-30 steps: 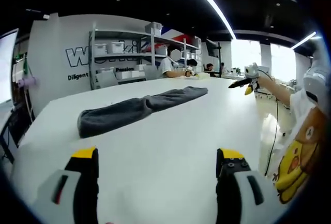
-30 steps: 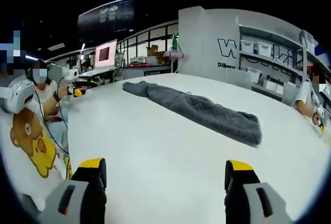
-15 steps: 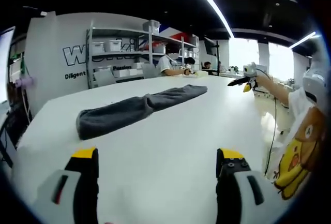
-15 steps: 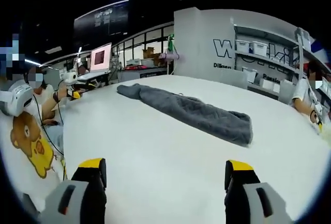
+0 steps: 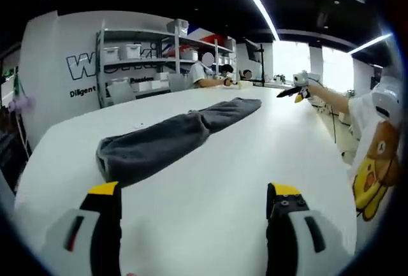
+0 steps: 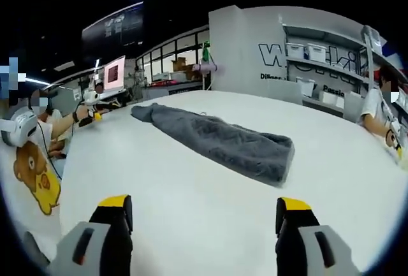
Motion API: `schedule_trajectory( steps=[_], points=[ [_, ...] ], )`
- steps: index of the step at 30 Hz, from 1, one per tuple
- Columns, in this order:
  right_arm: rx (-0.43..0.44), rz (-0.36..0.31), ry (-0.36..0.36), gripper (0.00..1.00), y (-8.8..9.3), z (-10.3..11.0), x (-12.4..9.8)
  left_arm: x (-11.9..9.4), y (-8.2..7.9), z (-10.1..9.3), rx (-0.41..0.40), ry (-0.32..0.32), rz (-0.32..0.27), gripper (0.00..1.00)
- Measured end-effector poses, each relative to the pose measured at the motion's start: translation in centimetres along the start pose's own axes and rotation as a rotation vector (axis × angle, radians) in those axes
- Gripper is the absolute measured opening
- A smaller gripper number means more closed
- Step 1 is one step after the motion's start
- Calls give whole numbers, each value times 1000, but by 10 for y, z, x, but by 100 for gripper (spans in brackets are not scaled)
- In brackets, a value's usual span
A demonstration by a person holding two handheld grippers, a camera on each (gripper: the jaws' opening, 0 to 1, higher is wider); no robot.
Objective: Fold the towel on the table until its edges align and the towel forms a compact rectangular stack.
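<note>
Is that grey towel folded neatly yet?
No. The grey towel lies bunched in a long, rumpled strip on the white table, edges unaligned.

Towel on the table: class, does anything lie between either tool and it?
Nothing visible does. In both views bare white table lies between the open left tool or open right tool and the grey towel, which lies bunched lengthwise.

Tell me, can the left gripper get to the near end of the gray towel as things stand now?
Probably yes. The left gripper is open and holds nothing, and the towel lies ahead of it on the white table with only bare tabletop between them. It has not touched the towel yet.
</note>
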State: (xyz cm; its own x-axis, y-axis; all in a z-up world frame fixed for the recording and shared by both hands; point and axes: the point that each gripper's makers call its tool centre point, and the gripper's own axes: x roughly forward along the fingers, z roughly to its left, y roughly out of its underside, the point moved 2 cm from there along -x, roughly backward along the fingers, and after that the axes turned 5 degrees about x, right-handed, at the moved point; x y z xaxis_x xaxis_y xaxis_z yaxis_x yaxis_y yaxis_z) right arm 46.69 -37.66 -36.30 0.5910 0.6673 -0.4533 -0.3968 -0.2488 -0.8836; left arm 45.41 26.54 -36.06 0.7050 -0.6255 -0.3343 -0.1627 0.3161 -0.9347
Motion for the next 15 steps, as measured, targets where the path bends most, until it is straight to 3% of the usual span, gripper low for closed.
schedule_trajectory(
  steps=[3,9,15],
  points=[
    [5,17,-12,95,1,-20,11,5,1,15,-14,2,-11,99],
    [33,-25,-14,92,-7,-55,26,17,3,39,-64,-20,-22,99],
    [48,-25,-9,86,-2,-78,42,32,12,48,-58,-20,15,96]
  ],
)
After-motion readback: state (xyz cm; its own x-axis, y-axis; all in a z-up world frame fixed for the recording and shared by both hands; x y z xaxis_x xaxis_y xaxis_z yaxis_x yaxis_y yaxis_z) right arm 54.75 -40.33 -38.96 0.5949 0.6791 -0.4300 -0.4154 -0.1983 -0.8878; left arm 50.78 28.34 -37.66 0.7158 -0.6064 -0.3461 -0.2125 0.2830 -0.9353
